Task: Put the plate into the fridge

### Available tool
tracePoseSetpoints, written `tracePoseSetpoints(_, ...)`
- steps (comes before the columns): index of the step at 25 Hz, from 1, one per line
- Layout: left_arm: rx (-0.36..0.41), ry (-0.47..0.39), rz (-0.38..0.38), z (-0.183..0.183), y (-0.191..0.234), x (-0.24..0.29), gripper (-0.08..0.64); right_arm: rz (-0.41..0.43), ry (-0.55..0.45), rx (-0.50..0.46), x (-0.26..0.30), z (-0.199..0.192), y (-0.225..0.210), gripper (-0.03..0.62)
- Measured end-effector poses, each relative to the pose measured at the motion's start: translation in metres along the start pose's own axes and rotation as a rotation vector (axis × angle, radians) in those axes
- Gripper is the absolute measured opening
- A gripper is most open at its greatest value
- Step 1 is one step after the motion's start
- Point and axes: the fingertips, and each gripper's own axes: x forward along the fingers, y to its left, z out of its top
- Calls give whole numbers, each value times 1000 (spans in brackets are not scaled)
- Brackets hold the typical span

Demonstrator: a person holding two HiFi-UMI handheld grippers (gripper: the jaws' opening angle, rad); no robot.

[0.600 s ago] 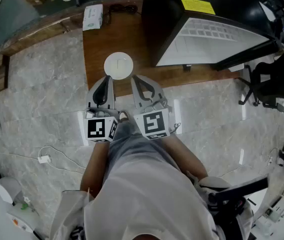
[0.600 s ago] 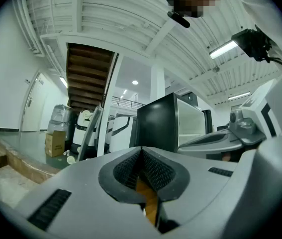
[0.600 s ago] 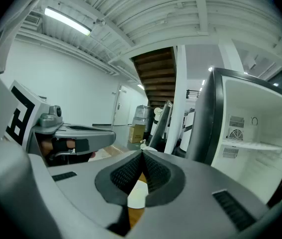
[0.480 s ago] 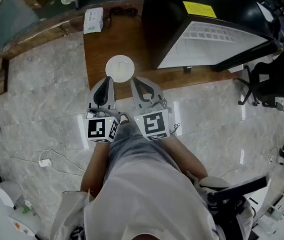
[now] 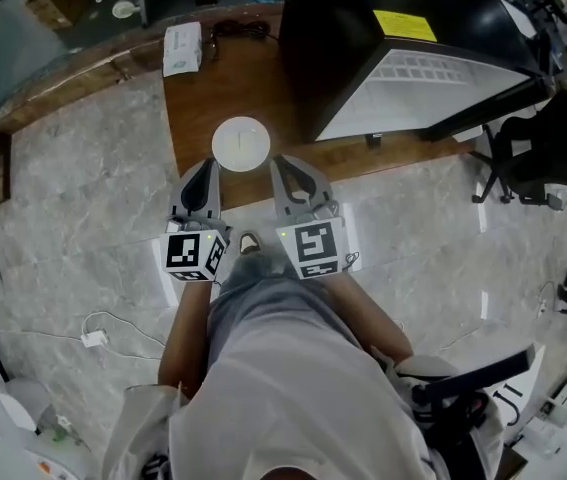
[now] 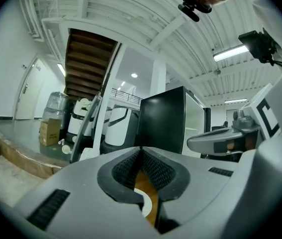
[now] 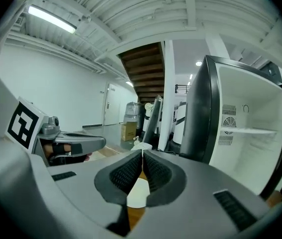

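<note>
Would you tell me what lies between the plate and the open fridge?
Only bare wooden tabletop separates the plate from the fridge, seen in the head view.

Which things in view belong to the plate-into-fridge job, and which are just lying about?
Job: white plate; fridge, door open; left gripper and right gripper, both shut, empty.
Lying about: small box; black cable; office chair; floor charger.

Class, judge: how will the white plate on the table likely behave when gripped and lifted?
The plate looks smooth and shallow, so probably stiff but slippery. Lying flat on the table, it should slide, not roll. It looks ceramic, so possibly fragile.
</note>
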Motion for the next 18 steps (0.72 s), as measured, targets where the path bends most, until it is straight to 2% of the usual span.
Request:
tracePoseSetpoints(5, 60, 114, -7, -50, 45, 24, 20, -36, 85, 1, 32, -37, -1, 18)
tracePoseSetpoints(9, 75, 224, -46, -95, 78, 54, 20, -44, 164, -3, 64, -71, 5, 18)
tracePoseSetpoints(18, 111, 421, -119, -173, 120, 125, 20, -93, 339, 15, 122, -149, -15, 18)
